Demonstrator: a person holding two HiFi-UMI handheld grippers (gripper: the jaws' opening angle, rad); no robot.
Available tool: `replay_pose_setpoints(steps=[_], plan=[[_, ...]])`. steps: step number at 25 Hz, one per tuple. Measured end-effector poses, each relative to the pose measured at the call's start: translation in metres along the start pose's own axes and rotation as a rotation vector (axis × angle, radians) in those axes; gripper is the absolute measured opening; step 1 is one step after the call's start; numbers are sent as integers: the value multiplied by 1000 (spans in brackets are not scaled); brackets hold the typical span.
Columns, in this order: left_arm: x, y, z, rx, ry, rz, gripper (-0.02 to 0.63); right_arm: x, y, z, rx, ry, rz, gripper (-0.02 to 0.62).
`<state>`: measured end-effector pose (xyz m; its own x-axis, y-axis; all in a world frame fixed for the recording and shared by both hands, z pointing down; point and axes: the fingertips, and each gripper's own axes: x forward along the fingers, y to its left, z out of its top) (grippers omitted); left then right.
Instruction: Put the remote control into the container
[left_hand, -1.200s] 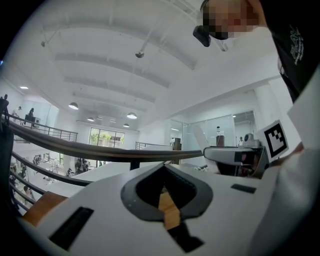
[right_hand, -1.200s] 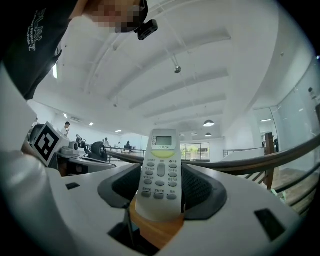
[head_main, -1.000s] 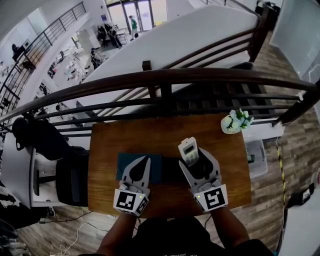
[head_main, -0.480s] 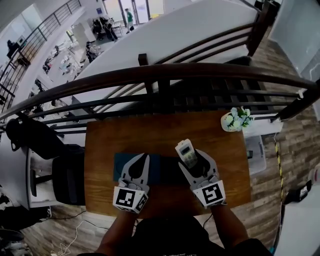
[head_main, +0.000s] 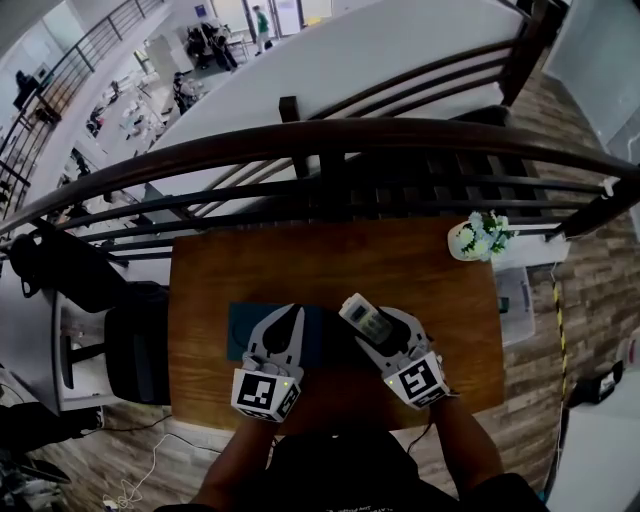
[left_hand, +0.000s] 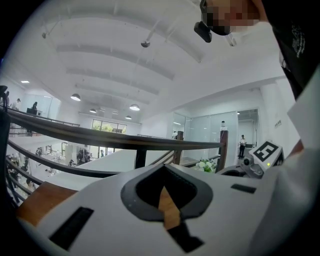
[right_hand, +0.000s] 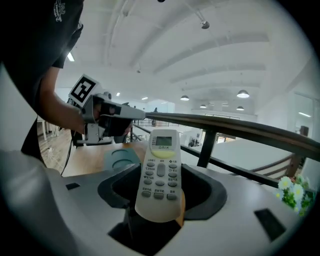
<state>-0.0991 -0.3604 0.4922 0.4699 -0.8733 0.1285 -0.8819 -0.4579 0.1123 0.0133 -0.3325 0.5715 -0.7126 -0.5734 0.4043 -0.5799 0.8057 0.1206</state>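
step: carry phase, I'd say. Remote control (right_hand: 160, 175) is gripped but not in the container (head_main: 238, 327) yet
right gripper (head_main: 385, 335): clamped on the remote's lower end, display end sticking out past the jaw tips
left gripper (head_main: 285, 325): jaws closed to a point, nothing between them, only counter wood shows through the gap; it sits over the container's right part in the head view
remote location: in the right gripper, over the counter (head_main: 300, 260), just right of the container, angled forward-left; looks lifted off the surface, can't confirm height
remote look: slim white bar, small grey display on top, yellow-green band under it, rows of grey buttons, button face toward the gripper camera
container: flat teal tray on the counter's near-left part; round recesses show in the right gripper view (right_hand: 119, 159)
next move (guess): swing the remote left over the tray, lower, open the jaws; left gripper probably has to clear off the tray first
risk: long overhang past the jaws, so the remote could pivot on release
other: flower pot (head_main: 475, 238) at the far right corner, well apart
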Motion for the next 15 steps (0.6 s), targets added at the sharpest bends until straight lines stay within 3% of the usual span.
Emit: replay_pose_setpoints(steps=[15], plan=[[2, -6, -21, -16, 40, -1, 6, 24, 30, -89, -112, 315, 190, 259]])
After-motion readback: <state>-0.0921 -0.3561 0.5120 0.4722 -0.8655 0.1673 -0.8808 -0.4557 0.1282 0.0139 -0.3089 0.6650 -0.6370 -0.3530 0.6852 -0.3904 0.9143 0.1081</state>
